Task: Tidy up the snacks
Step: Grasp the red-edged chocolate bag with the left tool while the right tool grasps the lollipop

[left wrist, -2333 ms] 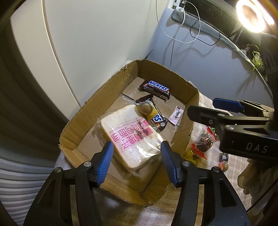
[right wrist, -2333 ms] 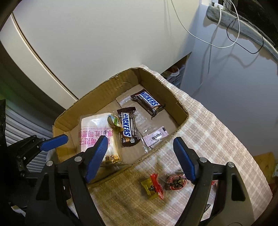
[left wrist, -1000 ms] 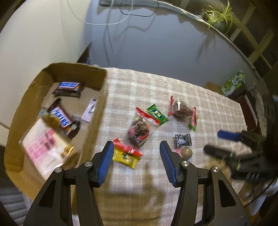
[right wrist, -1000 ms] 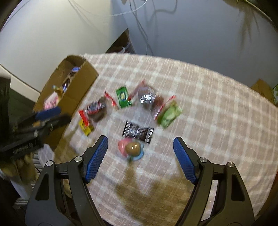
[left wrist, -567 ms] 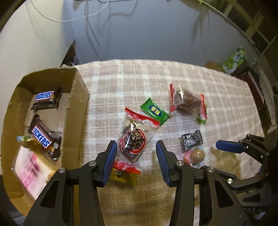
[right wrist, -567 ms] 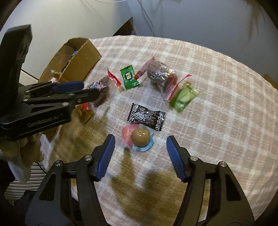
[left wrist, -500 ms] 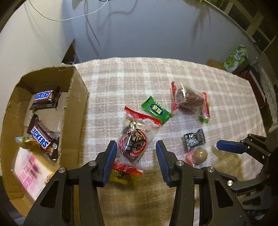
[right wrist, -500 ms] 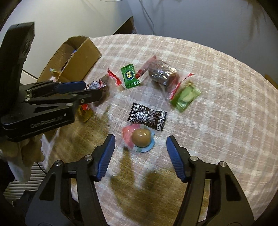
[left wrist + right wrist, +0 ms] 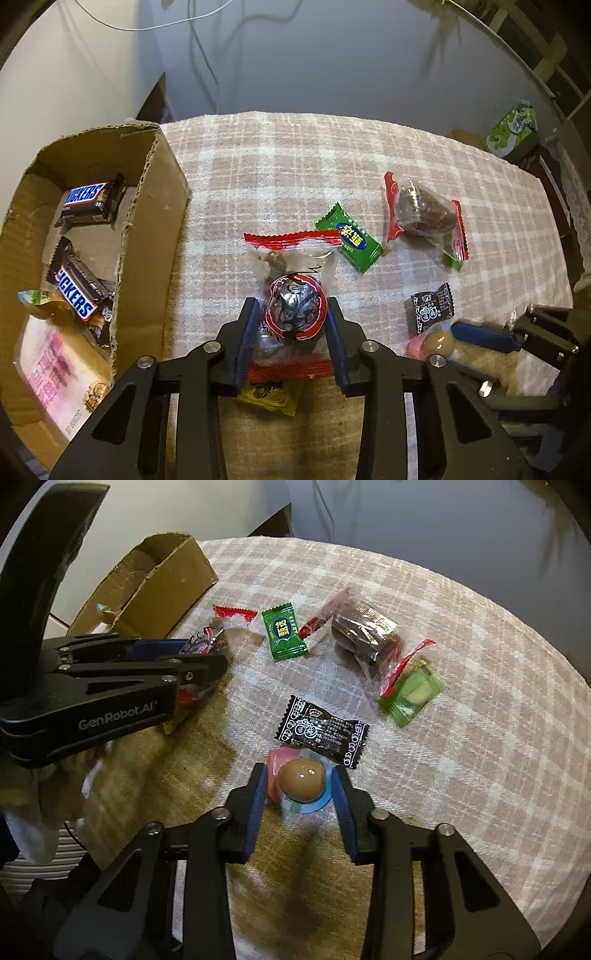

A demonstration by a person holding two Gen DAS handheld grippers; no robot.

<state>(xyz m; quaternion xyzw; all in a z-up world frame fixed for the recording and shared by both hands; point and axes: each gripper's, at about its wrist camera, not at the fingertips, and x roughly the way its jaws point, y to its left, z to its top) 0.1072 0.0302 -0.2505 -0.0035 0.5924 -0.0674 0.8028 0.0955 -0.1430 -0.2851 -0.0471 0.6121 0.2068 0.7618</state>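
My left gripper (image 9: 291,317) points down at the checked tablecloth. Its jaws are closing, and the blue pads press both sides of a clear snack bag (image 9: 291,258) with red ends. In the right wrist view the left gripper (image 9: 195,653) shows at the left with that bag (image 9: 203,642) in it. My right gripper (image 9: 298,773) is also closing, its pads against a small jelly cup (image 9: 301,780) with a brown dome. The cardboard box (image 9: 147,229) stands at the left, holding two Snickers bars (image 9: 88,201) and a bread packet (image 9: 51,369).
Loose on the cloth lie a green candy (image 9: 349,238), a brown cake packet (image 9: 421,214), a black candy (image 9: 321,731), a pale green packet (image 9: 412,694) and a yellow packet (image 9: 273,397) under the held bag. A green tissue box (image 9: 513,127) sits beyond the table's far right edge.
Both grippers swung from over the box to the loose snacks and sank toward the cloth. The left jaws narrowed onto the clear bag, the right jaws onto the jelly cup.
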